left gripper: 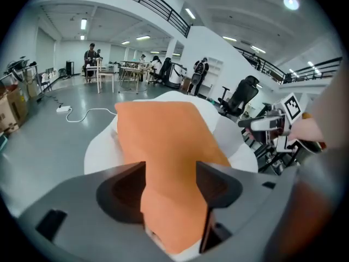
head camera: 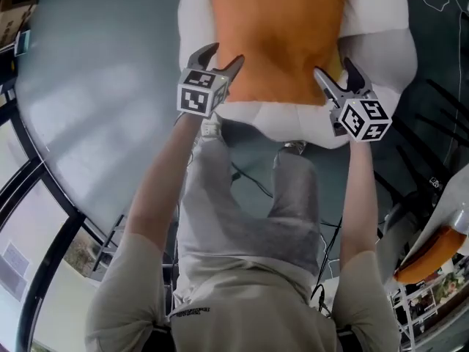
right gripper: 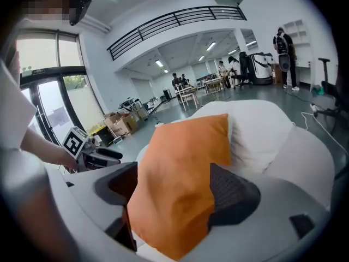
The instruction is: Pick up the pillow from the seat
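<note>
Print on the shirt point(head camera: 189, 312) hem is too small to read. The left gripper point(head camera: 223, 56) and right gripper point(head camera: 334, 68) stand open, each astride a near corner of the orange pillow point(head camera: 278, 35), seemingly not squeezing. The pillow lies on the white seat point(head camera: 381, 42).

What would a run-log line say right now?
pillow: orange, on white seat | left gripper: open, pillow corner between jaws | right gripper: open, pillow corner between jaws | lift: not started

Pillow point(head camera: 275, 35) plain orange, seat point(head camera: 381, 20) white — floor point(head camera: 88, 86) grey, maybe bluish in this light. Black-and-white square markers on the left gripper point(head camera: 224, 56) and right gripper point(head camera: 334, 69) cubes.
</note>
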`<state>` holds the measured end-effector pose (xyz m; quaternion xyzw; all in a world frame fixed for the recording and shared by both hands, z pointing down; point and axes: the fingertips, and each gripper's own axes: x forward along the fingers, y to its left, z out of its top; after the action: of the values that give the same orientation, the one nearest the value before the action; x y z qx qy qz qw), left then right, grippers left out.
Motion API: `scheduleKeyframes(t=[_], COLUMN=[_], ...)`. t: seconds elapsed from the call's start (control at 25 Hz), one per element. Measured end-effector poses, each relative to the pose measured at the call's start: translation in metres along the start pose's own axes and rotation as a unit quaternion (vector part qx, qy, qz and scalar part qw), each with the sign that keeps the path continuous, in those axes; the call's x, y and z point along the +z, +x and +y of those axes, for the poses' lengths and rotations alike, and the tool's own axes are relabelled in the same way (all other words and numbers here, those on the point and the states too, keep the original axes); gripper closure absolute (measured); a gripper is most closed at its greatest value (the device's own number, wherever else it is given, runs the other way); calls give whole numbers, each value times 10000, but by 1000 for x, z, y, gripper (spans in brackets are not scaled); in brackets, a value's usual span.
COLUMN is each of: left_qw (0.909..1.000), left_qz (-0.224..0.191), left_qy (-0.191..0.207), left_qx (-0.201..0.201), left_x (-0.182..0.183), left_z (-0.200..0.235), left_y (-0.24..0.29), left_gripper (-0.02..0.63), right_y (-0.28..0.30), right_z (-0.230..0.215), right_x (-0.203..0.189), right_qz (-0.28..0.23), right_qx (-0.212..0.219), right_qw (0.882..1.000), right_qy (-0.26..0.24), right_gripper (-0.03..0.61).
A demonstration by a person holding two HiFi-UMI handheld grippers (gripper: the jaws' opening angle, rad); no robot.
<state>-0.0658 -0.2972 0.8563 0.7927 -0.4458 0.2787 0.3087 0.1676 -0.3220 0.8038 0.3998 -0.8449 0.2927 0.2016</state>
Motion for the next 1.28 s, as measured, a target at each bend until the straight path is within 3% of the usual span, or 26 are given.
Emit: scheduleKeyframes(t=[0.12, 0.24, 0.44, 0.52, 0.68, 0.92, 1.04, 1.16, 1.28], left_qw=[9997, 9998, 9996, 9991, 9950, 9948, 9969, 9989, 9995], left_qz=[-52, 19, 23, -47, -156, -61, -30, -19, -44], left_qy=[-248, -200, -163, -356, -988, -868, -621, -390, -301], left_qx=[2, 36, 223, 241, -69, -525, -483, -270, -117], left_x=[-19, -39, -62, -69, -81, -81, -75, -69, -61], left_z=[20, 34, 49, 54, 60, 39, 28, 25, 18], left_y=[27, 53, 81, 91, 110, 144, 149, 145, 135], left_gripper=[347, 338, 280, 238, 193, 210, 284, 346, 402], right_y=[25, 47, 81, 94, 115, 141, 142, 139, 129], right_z=[-30, -55, -80, -85, -89, -80, -70, -56, -42], right_x=[-27, -56, -89, -101, -118, -130, -124, -117, -106], right_qz=[-43, 13, 156, 222, 214, 295, 360, 341, 185], right_qx=[-95, -75, 125, 230, 481, 888, 967, 789, 575], right_qw=[9999, 9999, 9993, 9984, 9948, 9906, 9920, 9960, 9981], right_qy=[116, 139, 313, 456, 874, 1000, 728, 245, -155], right_gripper=[153, 124, 94, 86, 77, 80, 189, 337, 437])
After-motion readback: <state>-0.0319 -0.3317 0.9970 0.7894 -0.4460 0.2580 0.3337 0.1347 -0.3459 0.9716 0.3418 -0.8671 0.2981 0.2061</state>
